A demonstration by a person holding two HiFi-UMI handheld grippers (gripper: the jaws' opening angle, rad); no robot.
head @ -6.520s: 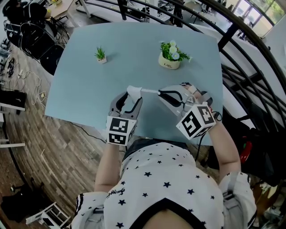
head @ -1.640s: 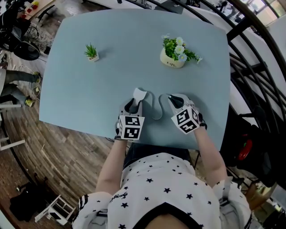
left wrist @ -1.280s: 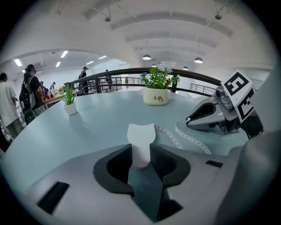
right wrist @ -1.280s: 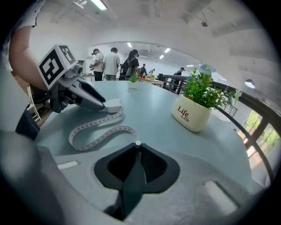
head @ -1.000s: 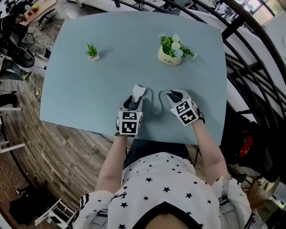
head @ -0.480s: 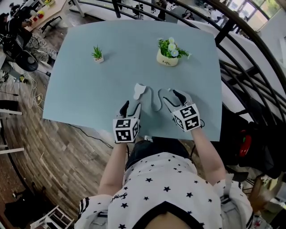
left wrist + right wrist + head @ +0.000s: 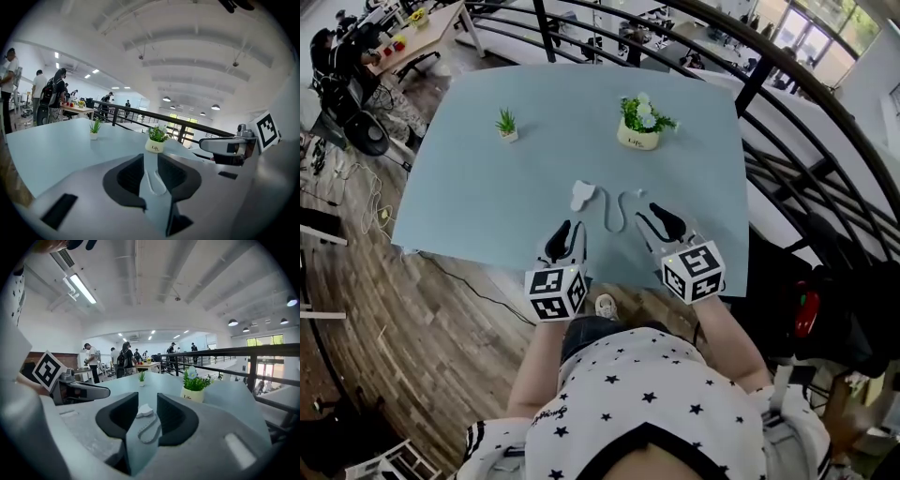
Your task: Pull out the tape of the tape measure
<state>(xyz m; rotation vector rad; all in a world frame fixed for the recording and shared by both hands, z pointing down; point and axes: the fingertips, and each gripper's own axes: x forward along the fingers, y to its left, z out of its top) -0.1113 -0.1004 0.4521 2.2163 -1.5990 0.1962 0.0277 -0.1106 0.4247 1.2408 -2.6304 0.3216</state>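
Observation:
The white tape measure (image 7: 581,195) lies on the pale blue table (image 7: 478,187), and its pulled-out tape (image 7: 616,213) curls to the right of it. My left gripper (image 7: 566,234) hovers just short of the case. My right gripper (image 7: 661,222) hovers short of the tape's free end. Both sets of jaws are closing on empty air. In the right gripper view, the case (image 7: 144,410) and the curled tape (image 7: 149,430) show on the table through the gap of the right gripper (image 7: 147,401). The left gripper (image 7: 150,161) frames only a loop of tape (image 7: 154,181).
A flower pot (image 7: 637,131) stands behind the tape measure, and a small green plant (image 7: 507,124) at the far left. The table's near edge runs under the gripper cubes. A dark railing (image 7: 787,178) lies to the right. People stand at desks far off.
Both grippers have let go of the tape measure and tape and drawn back toward the table's near edge. The case and its curled tape stay on the table.

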